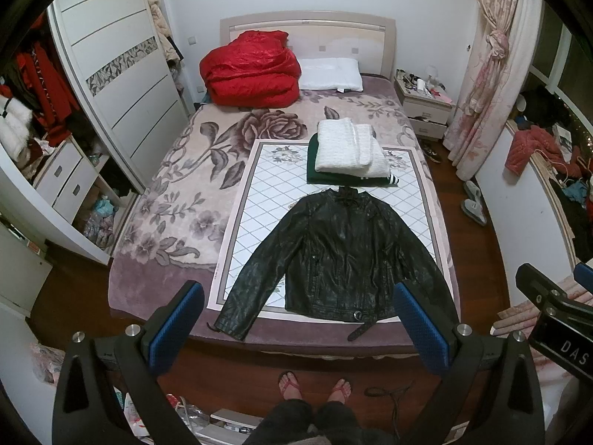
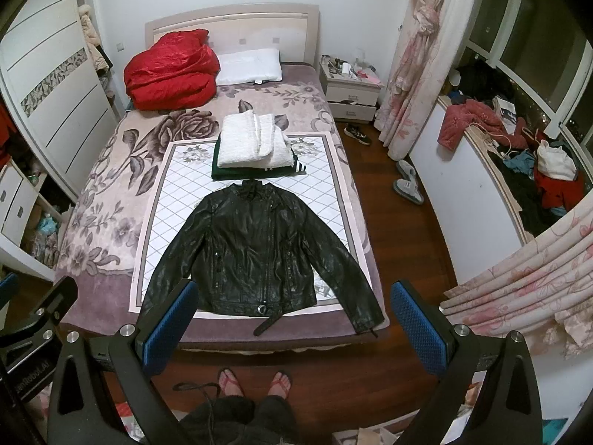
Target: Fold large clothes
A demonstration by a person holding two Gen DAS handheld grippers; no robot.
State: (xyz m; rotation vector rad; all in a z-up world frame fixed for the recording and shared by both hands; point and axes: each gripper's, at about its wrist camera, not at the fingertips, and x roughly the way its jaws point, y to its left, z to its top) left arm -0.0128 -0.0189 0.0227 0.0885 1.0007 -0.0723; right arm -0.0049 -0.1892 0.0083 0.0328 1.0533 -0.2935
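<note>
Leather, black: jacket point(image 1: 335, 256) spread flat and face up on the quilted mat point(image 1: 259, 200) at the foot of the bed point(image 1: 155, 193), collar toward the headboard, sleeves angled out to either side, belt end hanging over the bed edge. Not yet folded, by the look of it.
Left gripper point(image 1: 296, 326): jaws wide apart, empty, held above the bed's foot, well clear of the jacket.
Behind the collar: folded white garment point(image 1: 350, 148) stacked on a folded green garment point(image 1: 326, 174); judged finished.
Right gripper point(image 2: 292, 322): jaws wide apart, empty, likewise clear of the jacket.
Far right: loose clothes point(image 2: 519, 155) heaped on the window ledge; possibly still to fold, cannot tell.
Progress: two pieces done, jacket untouched.
</note>
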